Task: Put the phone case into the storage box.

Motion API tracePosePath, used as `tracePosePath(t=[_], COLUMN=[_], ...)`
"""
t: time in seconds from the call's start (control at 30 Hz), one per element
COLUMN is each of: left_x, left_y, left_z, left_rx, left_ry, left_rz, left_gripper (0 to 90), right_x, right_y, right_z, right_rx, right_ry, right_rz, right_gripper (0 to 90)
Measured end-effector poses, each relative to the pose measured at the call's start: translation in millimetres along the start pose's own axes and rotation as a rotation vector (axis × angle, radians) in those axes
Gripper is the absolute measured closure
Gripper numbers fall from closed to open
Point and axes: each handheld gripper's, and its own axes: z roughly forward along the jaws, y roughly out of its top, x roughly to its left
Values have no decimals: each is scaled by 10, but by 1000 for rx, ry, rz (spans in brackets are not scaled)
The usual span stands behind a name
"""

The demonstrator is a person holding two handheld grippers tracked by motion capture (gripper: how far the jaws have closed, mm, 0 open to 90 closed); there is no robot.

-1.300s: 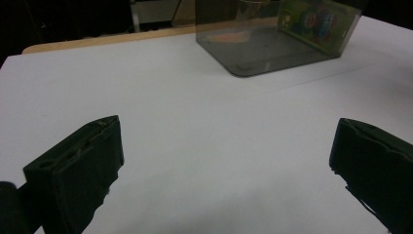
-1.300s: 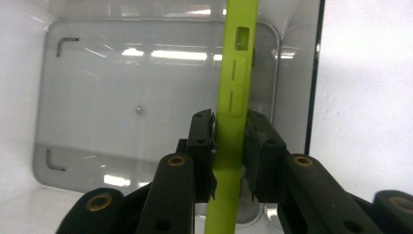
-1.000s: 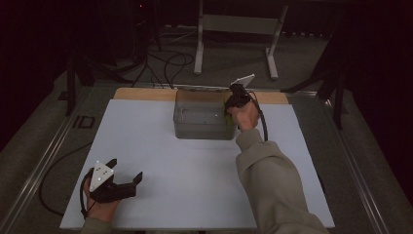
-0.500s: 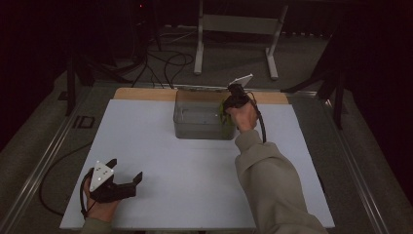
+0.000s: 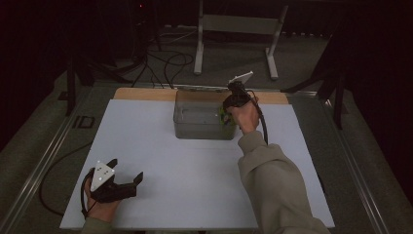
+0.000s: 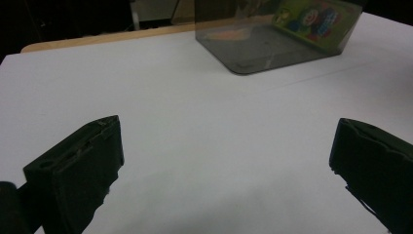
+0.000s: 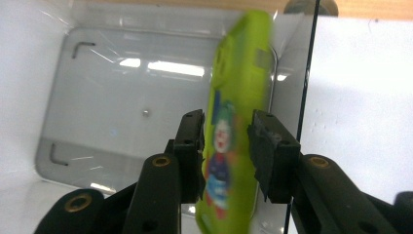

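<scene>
A clear plastic box (image 5: pixel 199 127) stands at the back middle of the white table. My right gripper (image 5: pixel 225 113) reaches down into its right end. In the right gripper view a lime-green pack with a clown picture (image 7: pixel 234 146) stands on edge between the jaws of this gripper (image 7: pixel 226 122), blurred while the jaws are sharp. The jaws have just been opening and the pads no longer clamp it. The same pack (image 6: pixel 311 19) leans against the box's wall in the left gripper view. My left gripper (image 5: pixel 127 168) rests open and empty near the front left corner, its jaws (image 6: pixel 226 146) wide apart.
A wooden strip (image 5: pixel 141 93) runs along the table's far edge behind the box. The white tabletop (image 5: pixel 195 170) spreads between the two hands. A metal stand (image 5: pixel 234 29) and cables (image 5: pixel 165 61) sit on the floor beyond the table.
Little differs in the high view: the right hand stays over the box's right end and the left gripper has not moved.
</scene>
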Motion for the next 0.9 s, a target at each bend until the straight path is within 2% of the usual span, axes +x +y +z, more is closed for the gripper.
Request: tracePosePath(t=[0.27, 0.5, 0.6, 0.63, 0.67, 0.9], left_x=[-6, -3, -3, -3, -3, -5], left_y=[0, 0, 0, 0, -1, -2], left_z=[4, 2, 1, 0, 0, 3], left_rx=[2, 2, 2, 2, 2, 2], left_ry=[1, 1, 2, 3, 3, 4], left_rz=[3, 4, 3, 3, 2, 4], left_gripper=[3, 3, 3, 3, 3, 3], right_x=[-5, 59, 77, 91, 117, 161], right_y=[-18, -47, -62, -67, -89, -192], right_z=[-87, -159, -178, -189, -215, -245], right_rx=[-34, -66, -80, -80, -91, -145], right_ry=[-10, -27, -20, -17, -5, 4], right_rz=[-24, -79, -97, -98, -121, -175], right_gripper=[607, 469, 425, 388, 348, 277])
